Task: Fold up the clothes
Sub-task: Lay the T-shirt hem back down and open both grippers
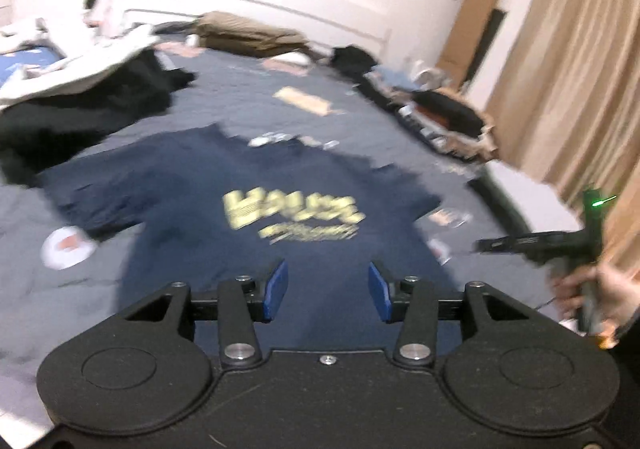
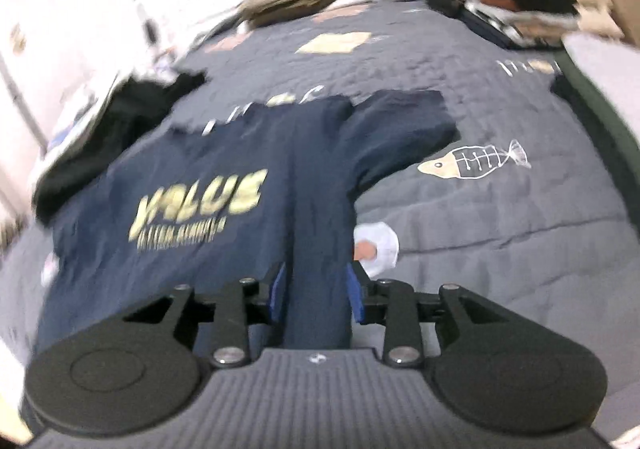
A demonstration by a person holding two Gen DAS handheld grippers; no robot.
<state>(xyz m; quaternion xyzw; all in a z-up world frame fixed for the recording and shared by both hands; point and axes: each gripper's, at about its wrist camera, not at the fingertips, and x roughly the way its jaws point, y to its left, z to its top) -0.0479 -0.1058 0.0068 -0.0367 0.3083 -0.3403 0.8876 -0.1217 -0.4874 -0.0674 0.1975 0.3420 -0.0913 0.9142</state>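
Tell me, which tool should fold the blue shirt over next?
The right tool, probably. It grips a bunch of the navy T-shirt between its blue pads, with cloth running up through them. The left tool is open and holds nothing above the shirt.

Two low, forward-facing wrist views close above the bed (image 1: pixel 360 97), both sharing the navy T-shirt (image 2: pixel 224 153).

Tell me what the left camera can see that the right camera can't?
Only the left view shows the curtain, the cardboard against the wall, and the right tongs in a hand. Only the right view shows the fish drawing and shirt cloth bunched between its blue pads. Both show the navy shirt with yellow letters on the bed cover. The left tongs are open.
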